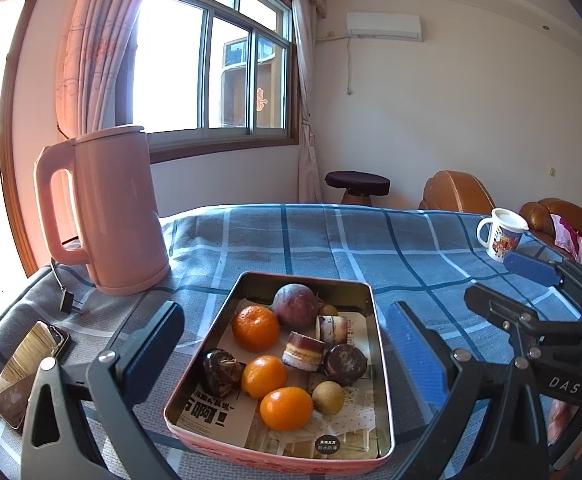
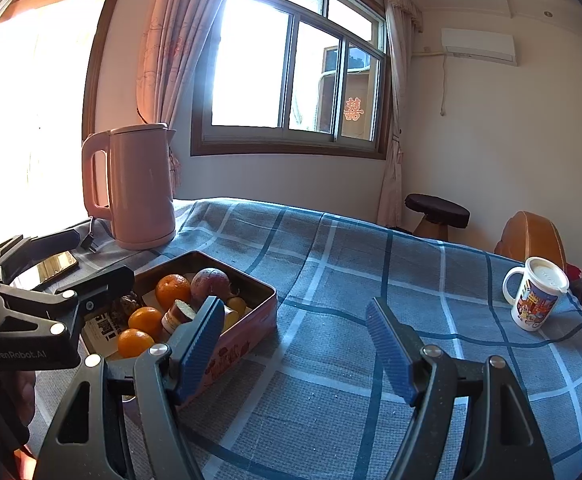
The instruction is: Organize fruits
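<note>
Both the left gripper [image 1: 283,344] and right gripper [image 2: 295,344] gape empty; fruit packed tight in tin [image 1: 379,344] near table's front edge; a clumsy grab could shove neighbours or tip it.

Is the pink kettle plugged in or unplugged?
Unplugged: the kettle stands upright on the tablecloth and its plug lies loose on the cloth beside it.

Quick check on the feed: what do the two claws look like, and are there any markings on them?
Both are black plastic frames with silver rivets and ribbed blue pads on the fingers. The left claw carries "GenRobot.AI" in pale lettering on its body, readable from the right wrist view. The right claw shows "DAS" in white on its body in the left wrist view. No cables or sleeves show.
</note>
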Motion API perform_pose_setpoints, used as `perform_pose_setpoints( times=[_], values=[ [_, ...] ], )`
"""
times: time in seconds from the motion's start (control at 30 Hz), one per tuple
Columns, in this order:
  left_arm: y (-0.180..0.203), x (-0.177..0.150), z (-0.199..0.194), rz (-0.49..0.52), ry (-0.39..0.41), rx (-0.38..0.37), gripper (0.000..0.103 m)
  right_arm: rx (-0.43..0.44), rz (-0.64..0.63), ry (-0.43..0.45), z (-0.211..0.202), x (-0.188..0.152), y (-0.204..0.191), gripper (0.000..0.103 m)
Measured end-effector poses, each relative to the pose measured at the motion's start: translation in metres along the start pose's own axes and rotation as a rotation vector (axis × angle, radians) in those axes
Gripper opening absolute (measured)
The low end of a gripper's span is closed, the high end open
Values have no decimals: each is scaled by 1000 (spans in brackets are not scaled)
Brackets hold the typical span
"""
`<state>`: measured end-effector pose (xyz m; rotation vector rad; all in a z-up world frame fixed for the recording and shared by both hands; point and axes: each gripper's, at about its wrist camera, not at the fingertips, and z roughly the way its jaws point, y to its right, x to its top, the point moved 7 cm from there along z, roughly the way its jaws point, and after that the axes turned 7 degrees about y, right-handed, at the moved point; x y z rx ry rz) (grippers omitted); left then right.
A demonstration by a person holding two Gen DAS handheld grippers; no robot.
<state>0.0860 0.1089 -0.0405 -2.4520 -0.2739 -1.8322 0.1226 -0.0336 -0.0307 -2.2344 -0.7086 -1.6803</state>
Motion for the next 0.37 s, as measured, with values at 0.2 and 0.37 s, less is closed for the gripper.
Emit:
perform_pose_setpoints(
  times=[0.2, 0.37],
  values=[
    [-2, -5, 3, -12, -15, -6, 103, -1, -13, -7, 0, -2, -2, 74],
    [4, -4, 1, 10, -4, -13, 103, -9, -28, -12, 1, -4, -2, 74]
  ],
)
